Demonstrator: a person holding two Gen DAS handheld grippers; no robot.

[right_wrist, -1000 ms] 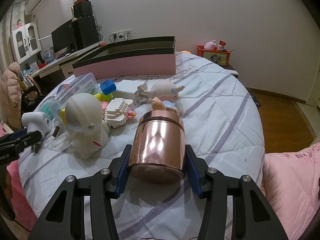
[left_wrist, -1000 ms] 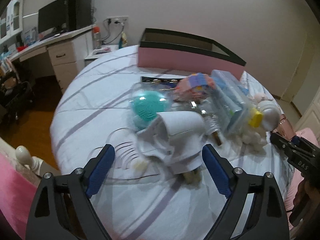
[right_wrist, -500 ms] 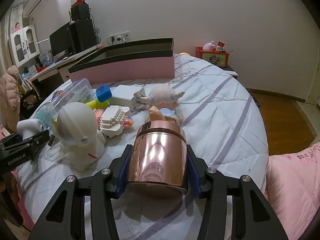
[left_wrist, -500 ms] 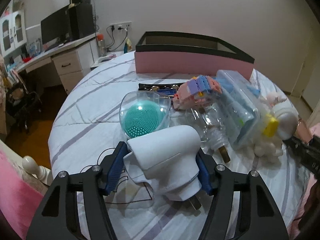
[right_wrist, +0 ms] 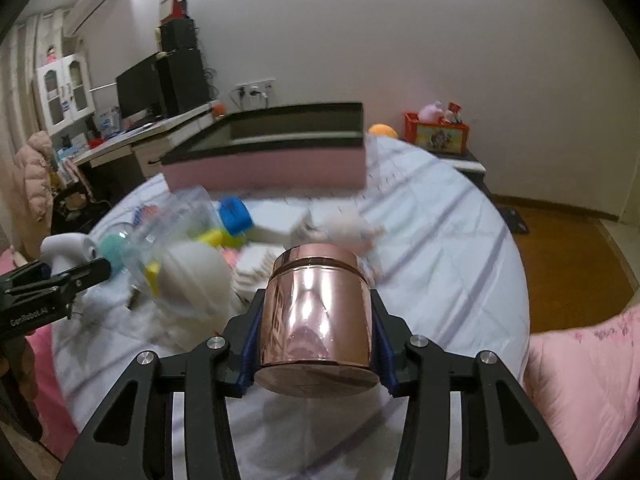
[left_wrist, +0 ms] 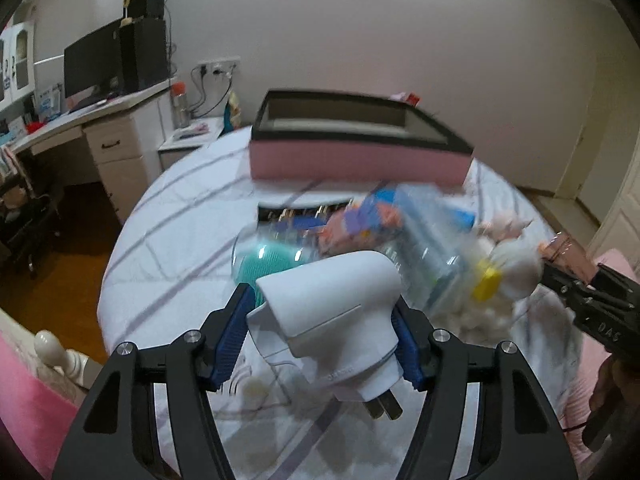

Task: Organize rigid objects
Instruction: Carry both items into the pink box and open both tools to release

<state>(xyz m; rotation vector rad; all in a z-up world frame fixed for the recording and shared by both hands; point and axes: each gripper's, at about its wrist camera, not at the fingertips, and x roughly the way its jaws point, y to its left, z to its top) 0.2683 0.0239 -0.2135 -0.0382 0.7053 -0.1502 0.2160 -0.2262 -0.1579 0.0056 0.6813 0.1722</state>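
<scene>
Left gripper (left_wrist: pixel 320 338) clamped on white plug (left_wrist: pixel 332 320); right gripper (right_wrist: pixel 316 344) tightening on copper tin (right_wrist: pixel 316 308), both above bed (right_wrist: pixel 440 240). Could have slipped: smooth, rounded sides, box (left_wrist: pixel 356 148) well apart.

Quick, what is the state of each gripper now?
Left gripper: closed on the white plug adapter.
Right gripper: closing, with pads on the rose-gold tin.

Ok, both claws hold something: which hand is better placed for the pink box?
Left, probably: the left claw grips the white plug adapter with the pink box straight ahead. The right claw is closing its jaws on the copper tin between them, and the box lies off to its left.
</scene>
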